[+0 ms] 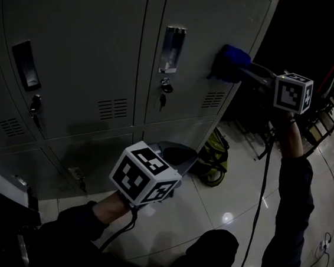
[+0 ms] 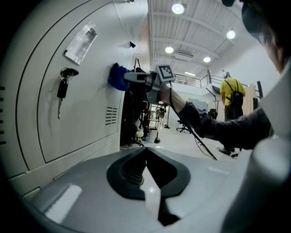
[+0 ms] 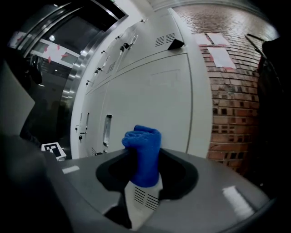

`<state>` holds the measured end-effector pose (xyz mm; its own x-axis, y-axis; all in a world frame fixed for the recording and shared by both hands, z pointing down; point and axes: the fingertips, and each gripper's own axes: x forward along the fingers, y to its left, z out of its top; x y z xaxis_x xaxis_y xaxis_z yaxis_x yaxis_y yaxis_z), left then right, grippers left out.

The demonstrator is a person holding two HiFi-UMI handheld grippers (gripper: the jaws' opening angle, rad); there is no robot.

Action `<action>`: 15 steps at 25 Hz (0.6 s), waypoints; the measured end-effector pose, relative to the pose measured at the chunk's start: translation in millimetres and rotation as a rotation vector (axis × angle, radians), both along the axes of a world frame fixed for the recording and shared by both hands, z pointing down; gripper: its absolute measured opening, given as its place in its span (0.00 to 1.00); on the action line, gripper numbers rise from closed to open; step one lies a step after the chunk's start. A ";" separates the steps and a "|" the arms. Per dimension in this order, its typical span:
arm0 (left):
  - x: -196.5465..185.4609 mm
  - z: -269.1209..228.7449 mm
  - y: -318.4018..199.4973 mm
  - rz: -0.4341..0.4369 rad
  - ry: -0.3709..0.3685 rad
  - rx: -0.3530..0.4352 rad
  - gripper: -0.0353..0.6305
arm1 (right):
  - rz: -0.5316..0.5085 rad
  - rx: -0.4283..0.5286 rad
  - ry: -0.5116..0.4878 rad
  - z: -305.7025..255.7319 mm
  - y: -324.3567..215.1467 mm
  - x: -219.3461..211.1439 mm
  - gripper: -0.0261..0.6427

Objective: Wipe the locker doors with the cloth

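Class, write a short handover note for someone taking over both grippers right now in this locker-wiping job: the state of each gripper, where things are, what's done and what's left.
Right gripper: jaws shut on the blue cloth, which is held against the right-hand upper locker door near its right edge.
Left gripper: jaws shut and empty, held low in front of the lower lockers.
Done: cannot tell, since no wipe marks show on any door.
Left: probably finish this door, then do the left-hand door. Mind the keys hanging in the locks.
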<state>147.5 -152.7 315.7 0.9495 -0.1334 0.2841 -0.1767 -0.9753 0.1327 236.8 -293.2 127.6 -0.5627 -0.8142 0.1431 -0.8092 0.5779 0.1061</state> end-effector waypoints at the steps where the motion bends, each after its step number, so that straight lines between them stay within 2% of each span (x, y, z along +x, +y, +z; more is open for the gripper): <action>1: 0.2 0.6 -0.2 -0.001 -0.001 -0.001 0.02 | 0.020 -0.003 -0.009 0.4 -1.2 10.3 0.25; 9: 2.1 3.4 -0.6 0.002 -0.007 -0.005 0.02 | 0.145 -0.029 -0.022 6.3 -6.3 72.2 0.25; 13: 3.9 4.3 0.0 0.004 -0.010 -0.008 0.02 | 0.167 -0.005 0.011 3.0 -3.1 69.4 0.25; 15: 4.2 4.8 0.6 0.005 -0.012 -0.008 0.02 | 0.145 0.014 0.019 1.2 4.5 55.5 0.24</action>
<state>151.7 -152.2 320.5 0.9466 -0.1264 0.2965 -0.1735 -0.9751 0.1382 292.4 -288.7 128.8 -0.4359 -0.8888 0.1412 -0.8820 0.4531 0.1295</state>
